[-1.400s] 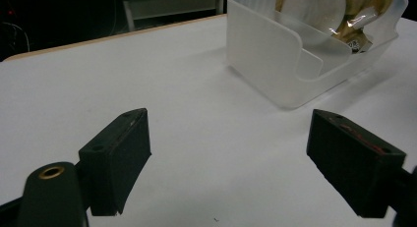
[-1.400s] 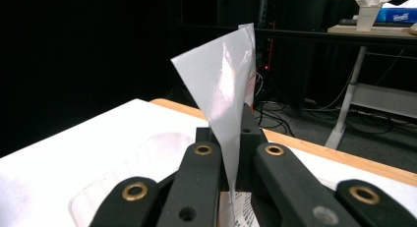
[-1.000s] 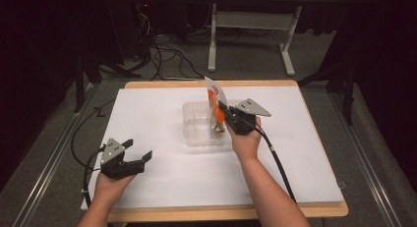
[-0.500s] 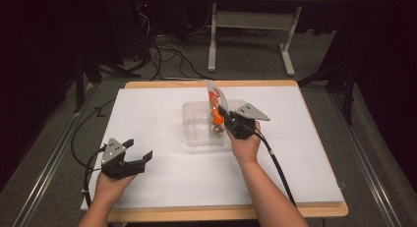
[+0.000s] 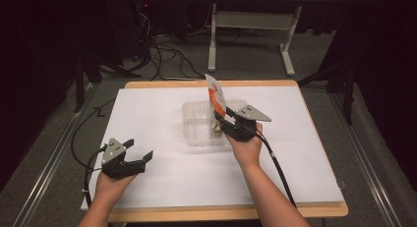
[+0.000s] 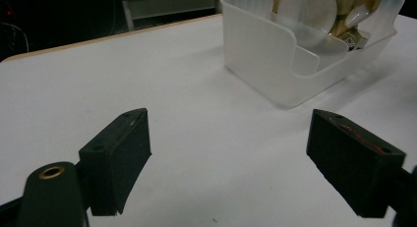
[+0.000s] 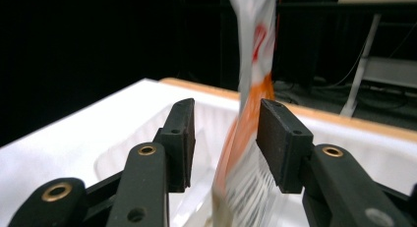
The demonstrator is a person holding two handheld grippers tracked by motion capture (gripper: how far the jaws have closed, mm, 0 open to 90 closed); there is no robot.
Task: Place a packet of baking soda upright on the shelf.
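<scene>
A white and orange packet (image 5: 215, 97) stands upright in a clear plastic bin (image 5: 196, 131) at the middle of the white table. My right gripper (image 5: 222, 123) sits at the bin's right side. Its jaws have just been opening; the packet (image 7: 255, 50) hangs between them with a gap to the left pad (image 7: 181, 138), so nothing presses on it. The right gripper (image 7: 227, 119) points over the bin's rim (image 7: 142, 143). My left gripper (image 5: 140, 154) rests open on the table at the front left, empty. In the left gripper view (image 6: 246, 173), the bin (image 6: 275, 60) lies ahead with the packet's lower part (image 6: 314, 15) inside.
The white sheet (image 5: 157, 114) covers a wooden tabletop. A black cable (image 5: 275, 163) trails from the right gripper toward the front edge, another from the left one off the table's left side. A desk frame (image 5: 246, 35) and floor cables lie beyond the far edge.
The packet has gone from tilted above the bin to standing more upright in it. The right gripper's jaws have parted from the packet. The left hand has stayed still.
</scene>
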